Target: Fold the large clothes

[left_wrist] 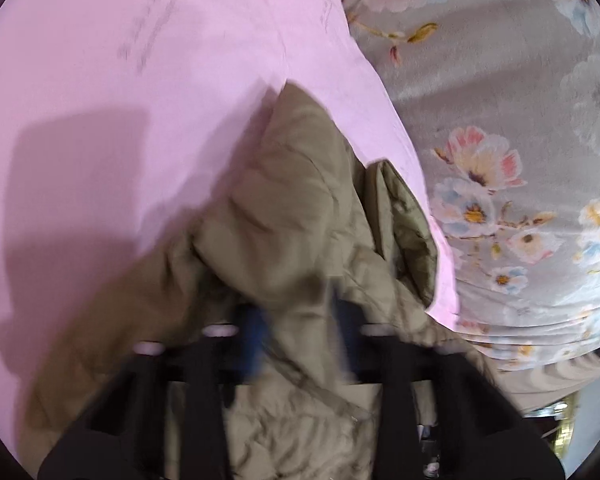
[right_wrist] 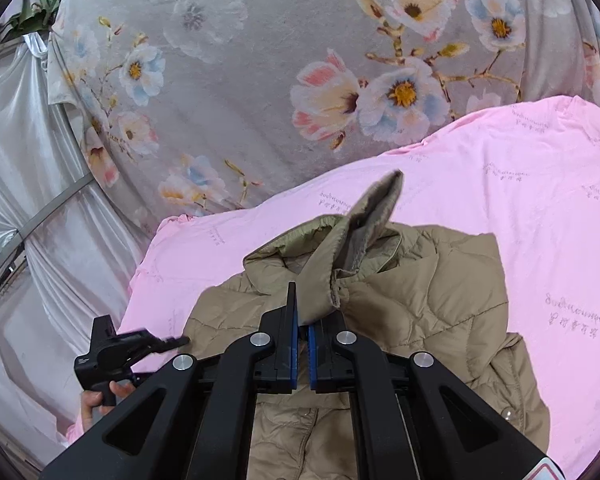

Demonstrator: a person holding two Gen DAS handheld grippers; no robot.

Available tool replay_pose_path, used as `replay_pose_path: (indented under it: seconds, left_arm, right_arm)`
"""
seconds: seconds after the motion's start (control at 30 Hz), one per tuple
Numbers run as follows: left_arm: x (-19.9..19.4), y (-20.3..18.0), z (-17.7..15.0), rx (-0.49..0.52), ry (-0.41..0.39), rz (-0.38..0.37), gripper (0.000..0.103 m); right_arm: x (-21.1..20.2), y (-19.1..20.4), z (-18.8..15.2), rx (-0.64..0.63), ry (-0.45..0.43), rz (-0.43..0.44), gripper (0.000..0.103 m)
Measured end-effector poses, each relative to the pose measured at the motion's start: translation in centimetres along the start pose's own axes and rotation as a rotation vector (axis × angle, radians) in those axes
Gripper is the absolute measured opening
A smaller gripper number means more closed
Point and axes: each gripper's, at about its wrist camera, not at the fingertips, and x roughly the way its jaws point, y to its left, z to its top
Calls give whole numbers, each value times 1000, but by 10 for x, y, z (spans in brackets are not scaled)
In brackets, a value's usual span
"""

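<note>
A tan quilted jacket (right_wrist: pixel 432 300) lies on a pink sheet (right_wrist: pixel 520 208). My right gripper (right_wrist: pixel 303 312) is shut on the jacket's collar flap (right_wrist: pixel 352 256) and holds it raised above the jacket body. In the left wrist view the image is blurred; the jacket (left_wrist: pixel 284 216) bunches over and between the fingers of my left gripper (left_wrist: pixel 296 320), which looks closed on its fabric. The left gripper (right_wrist: pixel 168 342) also shows in the right wrist view at the jacket's left edge, held by a hand.
A grey floral blanket (right_wrist: pixel 260 80) covers the bed beyond the pink sheet; it also shows in the left wrist view (left_wrist: pixel 500 120). A white satin curtain (right_wrist: pixel 40 200) hangs at the left of the bed.
</note>
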Motion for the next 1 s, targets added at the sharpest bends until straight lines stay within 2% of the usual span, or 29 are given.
replay_pose_path:
  seconds: [0.1,0.17,0.23,0.33,0.43,0.63,0.73,0.77,0.83,0.9,1.0]
  left_arm:
    - [-19,-9,0,84,-62,10,5]
    - [-35,-21,-12,202,-135,84,4]
    - [-37,-22,-24,285,-168,171,4]
    - [-14,-9,-33,336,-152,281,4]
    - [0,-3,-41,398,-170,331,4]
    - [9,-11,-58,547,-245,450,7]
    - [4,-15,-64,581,-268,471,8]
    - [-1,-15,-66,585,-272,470,12]
    - [-13,-19,-71,597,-275,484,23]
    - [-32,-28,-77,626,-311,502,30]
    - [-47,-56,-83,696,-370,529,30]
  right_arm:
    - [-8,-2,0,-6,-16,4,3]
    - [-1,-4,-9,-33,12,-36,3]
    - [20,-15,-27,-46,88,-104,3]
    - [52,-42,-57,3,216,-158,3]
    - [71,-57,-81,16,290,-187,3]
    - [78,-57,-93,-18,305,-214,2]
    - [71,-58,-92,-12,306,-207,10]
    - [65,-58,-93,-17,304,-214,13]
    - [48,-54,-93,-42,289,-242,25]
    - [28,-52,-88,-74,256,-286,26]
    - [6,-46,-67,-105,194,-326,27]
